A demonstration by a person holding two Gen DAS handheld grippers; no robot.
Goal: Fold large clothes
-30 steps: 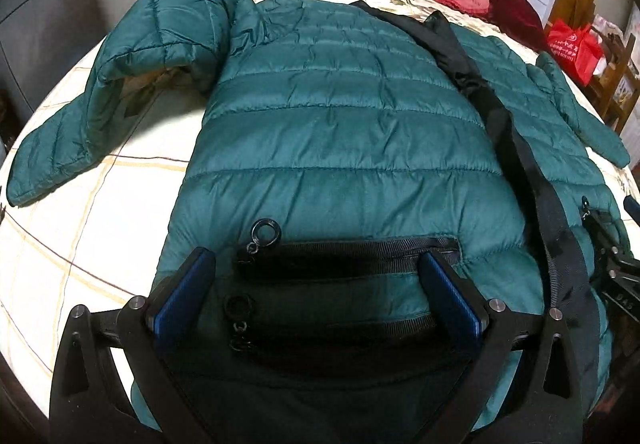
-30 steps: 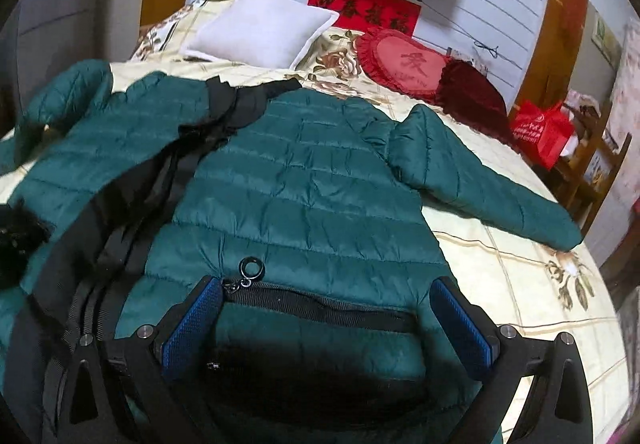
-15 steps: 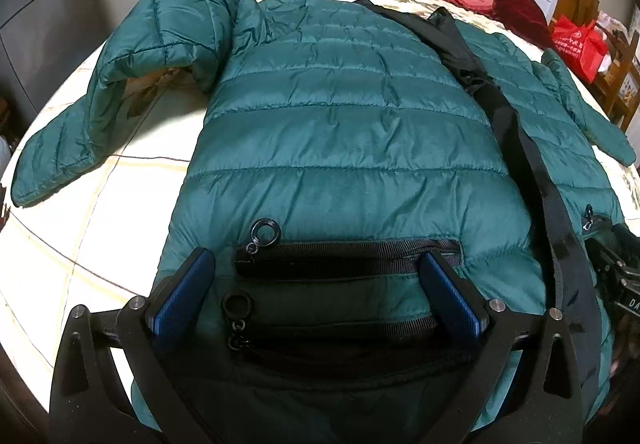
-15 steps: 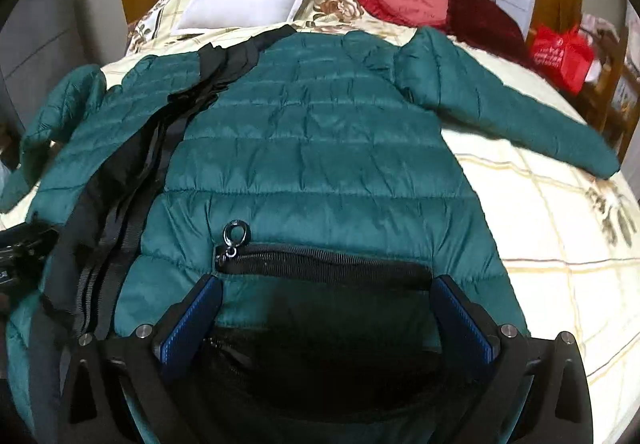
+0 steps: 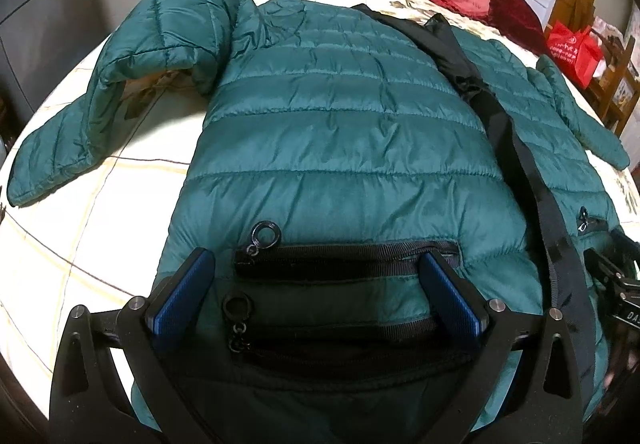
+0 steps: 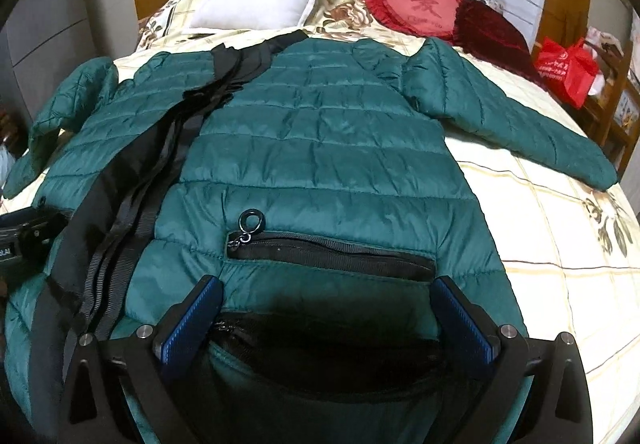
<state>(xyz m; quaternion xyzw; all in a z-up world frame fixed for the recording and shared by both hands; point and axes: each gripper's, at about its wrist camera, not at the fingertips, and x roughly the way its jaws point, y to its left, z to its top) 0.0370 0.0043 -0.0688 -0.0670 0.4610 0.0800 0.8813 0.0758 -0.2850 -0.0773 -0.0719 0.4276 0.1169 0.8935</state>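
The green puffer jacket (image 5: 344, 132) lay spread flat across the bed (image 6: 560, 244), hem at the near edge, sleeves out toward both sides. Left claw (image 5: 316, 296) and right claw (image 6: 326, 318) both hung spread wide over the hem pockets, pinching nothing. Risk here: slick quilted fabric could slip from a shallow pinch, and the black zipper placket (image 5: 516, 148) might bunch

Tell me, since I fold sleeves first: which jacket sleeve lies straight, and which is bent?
The right sleeve lies straight on the bed. The left sleeve is bent at the elbow, arching off the bedspread.
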